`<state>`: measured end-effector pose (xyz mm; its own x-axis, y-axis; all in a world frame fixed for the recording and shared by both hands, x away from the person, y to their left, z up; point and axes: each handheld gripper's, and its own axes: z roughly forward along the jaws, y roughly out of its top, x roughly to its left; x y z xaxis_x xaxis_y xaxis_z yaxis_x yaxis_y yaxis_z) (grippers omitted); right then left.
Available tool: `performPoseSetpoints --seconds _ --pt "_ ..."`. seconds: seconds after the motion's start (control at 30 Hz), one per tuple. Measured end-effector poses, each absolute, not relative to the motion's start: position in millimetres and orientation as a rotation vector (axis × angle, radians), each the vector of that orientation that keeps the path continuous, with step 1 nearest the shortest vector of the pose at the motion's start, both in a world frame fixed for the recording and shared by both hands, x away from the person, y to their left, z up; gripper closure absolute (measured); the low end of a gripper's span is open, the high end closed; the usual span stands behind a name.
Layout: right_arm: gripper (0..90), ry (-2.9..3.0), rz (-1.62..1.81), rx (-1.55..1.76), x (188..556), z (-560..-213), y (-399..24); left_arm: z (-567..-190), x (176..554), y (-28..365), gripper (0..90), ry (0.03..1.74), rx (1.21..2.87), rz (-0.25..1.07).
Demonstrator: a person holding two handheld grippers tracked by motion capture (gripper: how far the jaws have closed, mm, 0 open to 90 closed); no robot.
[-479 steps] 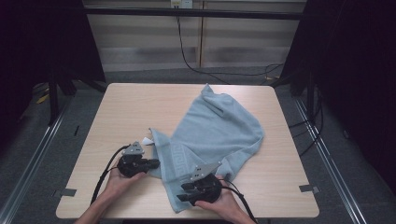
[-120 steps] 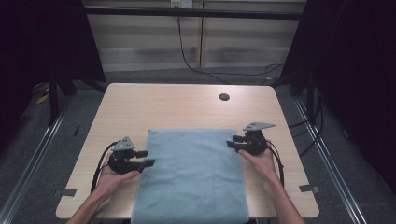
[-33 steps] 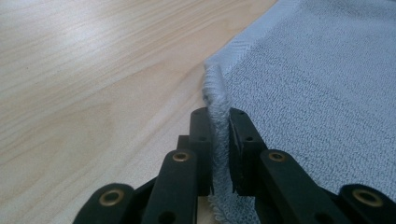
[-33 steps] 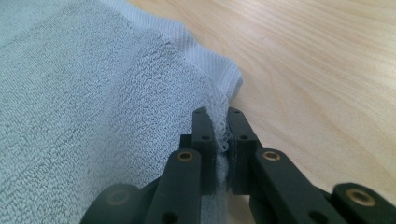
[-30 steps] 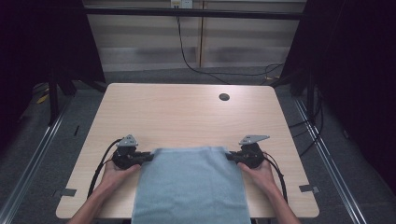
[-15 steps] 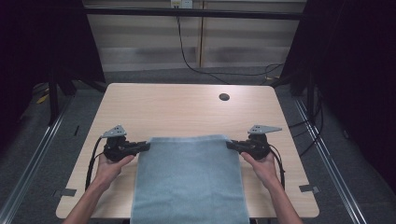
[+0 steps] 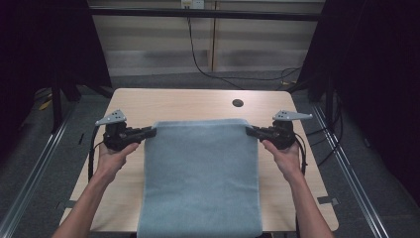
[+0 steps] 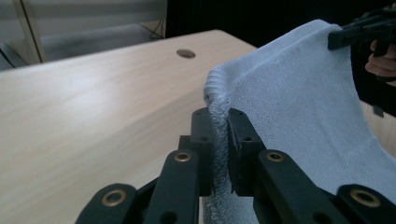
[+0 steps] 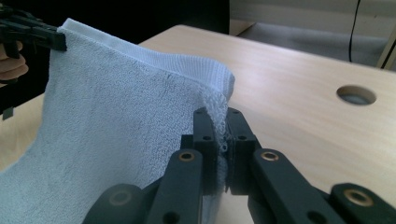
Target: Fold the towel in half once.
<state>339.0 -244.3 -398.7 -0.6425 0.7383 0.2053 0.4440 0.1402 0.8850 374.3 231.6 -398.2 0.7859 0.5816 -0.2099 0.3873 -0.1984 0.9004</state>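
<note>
A light blue towel [image 7: 200, 173] hangs stretched between my two grippers above the wooden table [image 7: 193, 101], its lower part draping over the table's near edge. My left gripper [image 7: 150, 131] is shut on the towel's upper left corner [image 8: 218, 100]. My right gripper [image 7: 249, 130] is shut on the upper right corner [image 9: 219, 100]. In the left gripper view the other gripper [image 8: 357, 32] pinches the far corner; in the right gripper view the left one [image 9: 35, 35] does the same.
A round cable hole [image 7: 237, 103] lies in the table's far right part, seen too as the hole [image 9: 357, 94] in the right gripper view. Dark frame posts stand at both sides, and cables run along the floor behind the table.
Both grippers have lifted and moved away from me with the towel's top edge, from near the table's front to its middle. The towel now hangs taut and higher.
</note>
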Motion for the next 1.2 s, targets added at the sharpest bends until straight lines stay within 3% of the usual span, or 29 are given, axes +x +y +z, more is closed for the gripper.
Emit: performPoseSetpoints --seconds 0.43,0.97,1.1,1.2 --pt "85.7 2.055 1.51 1.124 374.1 -350.8 -250.1 -350.5 411.3 225.6 82.5 0.736 1.782 0.284" --pt "86.0 1.945 1.503 1.071 403.5 -274.8 -253.5 -276.4 430.1 217.3 82.6 0.69 1.732 0.401" --pt "86.0 1.899 1.536 1.059 404.8 -259.2 -253.2 -274.8 426.8 215.2 82.6 0.682 1.706 0.403" --pt "86.0 1.923 1.538 1.034 394.7 -267.5 -252.1 -285.9 417.4 216.8 82.6 0.656 1.729 0.39"
